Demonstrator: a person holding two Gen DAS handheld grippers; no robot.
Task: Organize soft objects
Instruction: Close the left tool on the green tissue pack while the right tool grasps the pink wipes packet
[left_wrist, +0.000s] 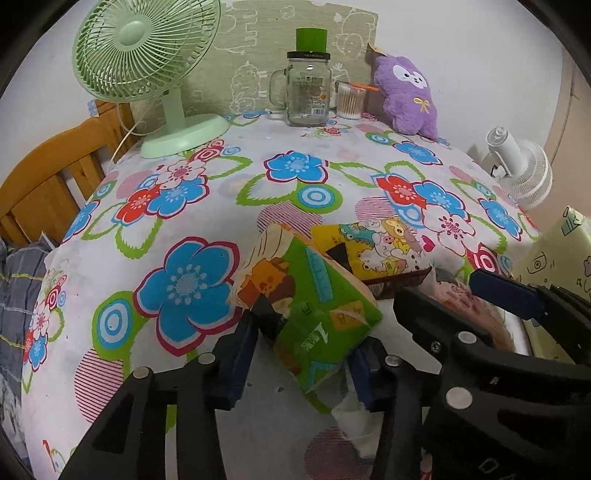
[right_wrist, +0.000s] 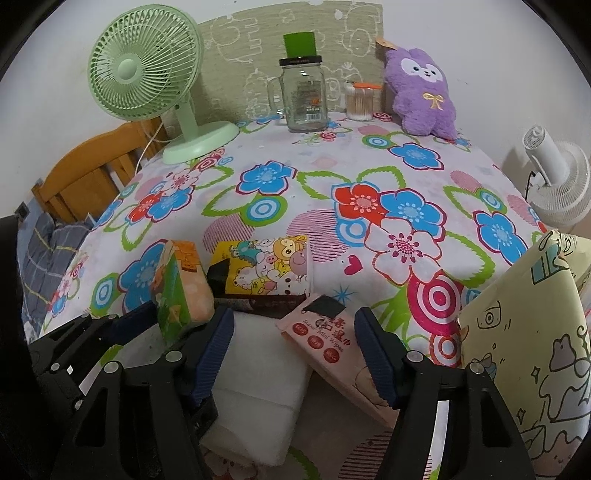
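Note:
My left gripper (left_wrist: 301, 363) is shut on a green tissue pack (left_wrist: 314, 295), which stands tilted off the flowered tablecloth (left_wrist: 184, 206). The same pack (right_wrist: 181, 291) shows at the left of the right wrist view. My right gripper (right_wrist: 295, 354) is open above a pink wipes pack (right_wrist: 321, 339) and a white soft pack (right_wrist: 258, 387); neither pad presses on them. A yellow cartoon tissue pack (right_wrist: 266, 269) lies flat just beyond. A purple plush toy (right_wrist: 421, 92) sits at the back right against the wall.
At the back stand a green desk fan (right_wrist: 147, 77), a glass jar mug (right_wrist: 303, 99) and a cotton swab tub (right_wrist: 360, 103). A white fan (right_wrist: 557, 184) sits off the right edge. A large pale yellow pack (right_wrist: 524, 350) leans at the right, a wooden chair (right_wrist: 85, 173) at the left.

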